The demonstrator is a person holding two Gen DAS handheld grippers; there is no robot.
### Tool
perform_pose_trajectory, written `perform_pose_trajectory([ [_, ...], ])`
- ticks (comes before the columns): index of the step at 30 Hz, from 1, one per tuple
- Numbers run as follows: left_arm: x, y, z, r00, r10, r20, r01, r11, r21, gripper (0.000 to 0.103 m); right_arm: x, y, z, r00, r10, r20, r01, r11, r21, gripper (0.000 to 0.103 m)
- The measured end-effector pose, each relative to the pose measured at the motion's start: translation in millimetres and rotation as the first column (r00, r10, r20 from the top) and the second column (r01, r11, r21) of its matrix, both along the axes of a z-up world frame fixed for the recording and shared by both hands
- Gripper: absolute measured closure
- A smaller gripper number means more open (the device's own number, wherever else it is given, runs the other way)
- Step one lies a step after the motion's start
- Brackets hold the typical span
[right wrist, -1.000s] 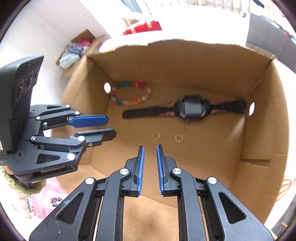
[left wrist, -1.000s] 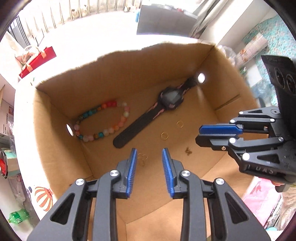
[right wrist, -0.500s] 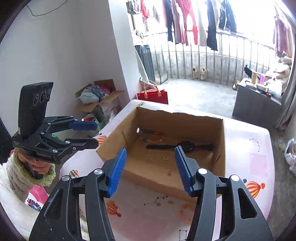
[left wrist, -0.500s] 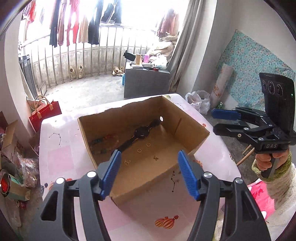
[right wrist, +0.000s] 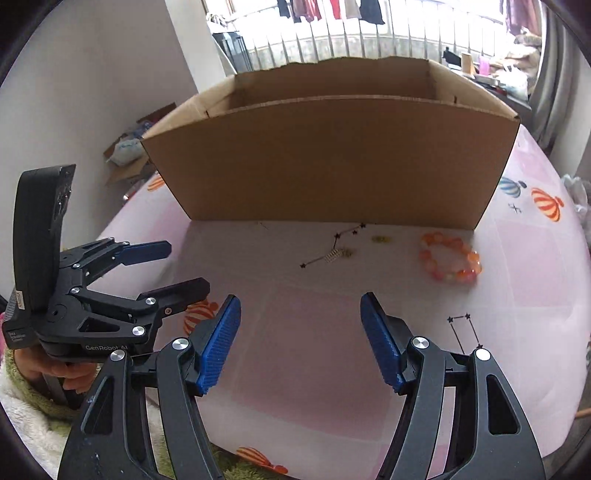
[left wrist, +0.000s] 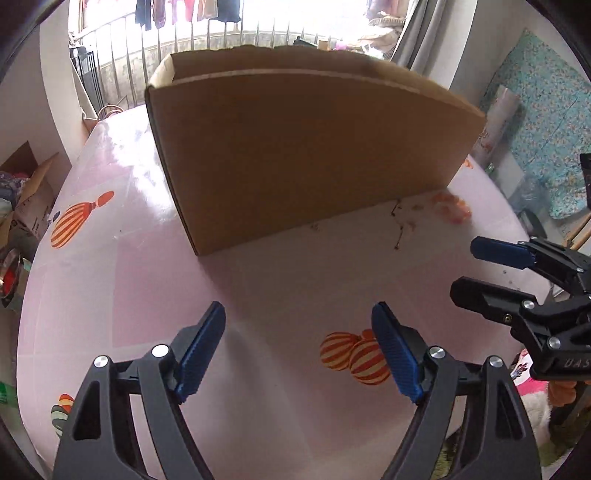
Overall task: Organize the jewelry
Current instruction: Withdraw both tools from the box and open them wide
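The near wall of the cardboard box (right wrist: 325,162), ahead of both grippers, hides the box floor and any contents. Small gold pieces (right wrist: 380,239) beyond the right gripper's fingertips are too small to identify. In the left wrist view, the orange bead bracelet (left wrist: 452,208) is blurred.

Daylight floods in from the barred balcony (left wrist: 229,33) behind, blown out to white. The cardboard box (right wrist: 332,162) faces the camera in shade. Glare streaks the tablecloth (left wrist: 122,155). Fisheye bending curves edges; corners vignette black.
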State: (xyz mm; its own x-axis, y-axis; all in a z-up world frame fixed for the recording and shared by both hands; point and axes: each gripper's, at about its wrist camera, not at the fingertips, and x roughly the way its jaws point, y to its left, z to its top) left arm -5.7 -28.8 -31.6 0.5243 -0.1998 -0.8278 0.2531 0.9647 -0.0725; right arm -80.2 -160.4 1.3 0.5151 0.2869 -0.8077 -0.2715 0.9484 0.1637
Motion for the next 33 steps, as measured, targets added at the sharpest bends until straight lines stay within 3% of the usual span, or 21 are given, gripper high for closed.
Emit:
perform_pose_trajectory([
  [3, -2.3, -6.8, -7.6, 0.998, -0.009, 0.057, 0.004, 0.996, 0.094, 0.022, -1.2, 4.4, -2.8, 0.999, -0.014, 0.034, 0.015, 0.999, -0.041, 0.031],
  [8, -1.1, 4.4, -12.6, 0.995, 0.053, 0.082, -0.059, 0.996, 0.069, 0.005, 0.7, 6.8, -11.7, 0.999, -0.024, 0.027, 0.025, 0.998, -0.052, 0.028],
  [14, -1.5, 6.1, -16.9, 0.990, 0.083, 0.117, -0.090, 0.994, 0.060, 0.005, 2.1, 15.9, -15.9, 0.999, -0.030, 0.039, 0.033, 0.996, -0.084, 0.021],
  [19, -3.5, 4.4, -17.8, 0.990, 0.081, 0.119, -0.088, 0.994, 0.060, 0.005, 2.0, 30.0, -18.2, 0.999, -0.013, 0.042, 0.019, 0.991, -0.129, 0.008],
  [33, 1.5, 7.1, -14.8, 0.989, 0.094, 0.113, -0.102, 0.993, 0.060, 0.004, 8.8, 38.3, -15.5, 0.998, -0.039, 0.040, 0.044, 0.990, -0.136, 0.008],
])
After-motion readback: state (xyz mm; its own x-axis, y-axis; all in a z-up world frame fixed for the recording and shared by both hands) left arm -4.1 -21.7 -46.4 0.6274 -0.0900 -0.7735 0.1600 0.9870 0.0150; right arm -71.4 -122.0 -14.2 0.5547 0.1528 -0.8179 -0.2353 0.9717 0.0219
